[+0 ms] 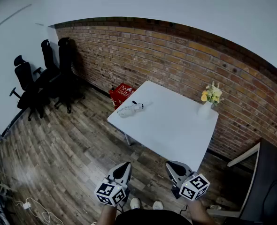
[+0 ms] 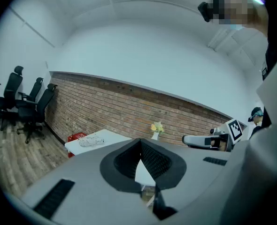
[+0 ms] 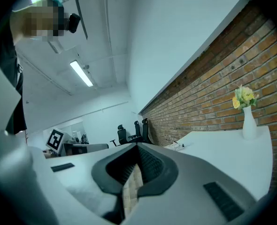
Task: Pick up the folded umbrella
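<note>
White tabletop (image 1: 176, 130) on a wood-plank floor, backed by a brick wall (image 1: 176, 60); reach-and-grasp step not yet begun. The folded umbrella (image 1: 130, 109), pale with a dark end, lay on its side at the table's far-left corner as the head view showed it, just inside the edge. A red box (image 1: 121, 93) sat on the floor beyond that corner. A vase of yellow flowers (image 1: 206, 106) stood at the opposite far corner, well apart from the umbrella.

I held the left gripper (image 1: 123, 167) and the right gripper (image 1: 173, 166) low in front of me, short of the table and well apart from the umbrella. Each gripper's own view showed its ribbed pads pressed together at the tip with nothing between them.

I judged the left gripper the better placed, since the umbrella lay on its side of the table. To do the step well, I would have spread its jaws before arriving, not at the last moment. I would then have brought it in low over the tabletop and crosswise to the umbrella's long axis. Closing near the middle of the bundle looked likely to balance the lift. A glancing touch could have nudged the umbrella off the nearby edge, so a straight descent seemed safer than a sweep.
</note>
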Motion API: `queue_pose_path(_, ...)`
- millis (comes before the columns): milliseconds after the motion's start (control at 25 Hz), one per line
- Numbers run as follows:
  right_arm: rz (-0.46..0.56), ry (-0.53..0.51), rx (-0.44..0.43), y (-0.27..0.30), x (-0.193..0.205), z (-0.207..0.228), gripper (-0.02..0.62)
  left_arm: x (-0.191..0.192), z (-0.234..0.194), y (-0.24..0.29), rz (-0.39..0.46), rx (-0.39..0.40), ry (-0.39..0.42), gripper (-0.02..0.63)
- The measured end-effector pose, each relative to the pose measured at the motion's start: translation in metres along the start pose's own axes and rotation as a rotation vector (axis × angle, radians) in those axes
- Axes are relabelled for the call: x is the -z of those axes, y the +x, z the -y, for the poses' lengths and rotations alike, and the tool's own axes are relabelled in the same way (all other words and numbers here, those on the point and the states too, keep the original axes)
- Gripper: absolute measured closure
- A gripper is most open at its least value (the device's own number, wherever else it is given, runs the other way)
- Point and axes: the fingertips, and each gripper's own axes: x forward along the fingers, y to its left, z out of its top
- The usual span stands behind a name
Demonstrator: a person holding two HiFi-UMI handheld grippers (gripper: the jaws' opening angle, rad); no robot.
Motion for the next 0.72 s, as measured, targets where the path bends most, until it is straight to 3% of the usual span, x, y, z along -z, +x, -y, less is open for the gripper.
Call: queue_pose_path(720, 0.011, 0.007, 0.049, 0.035, -0.001, -0.023, 0.574, -0.021, -0.045, -0.011, 0.025, 0.056, 0.010, 0.592)
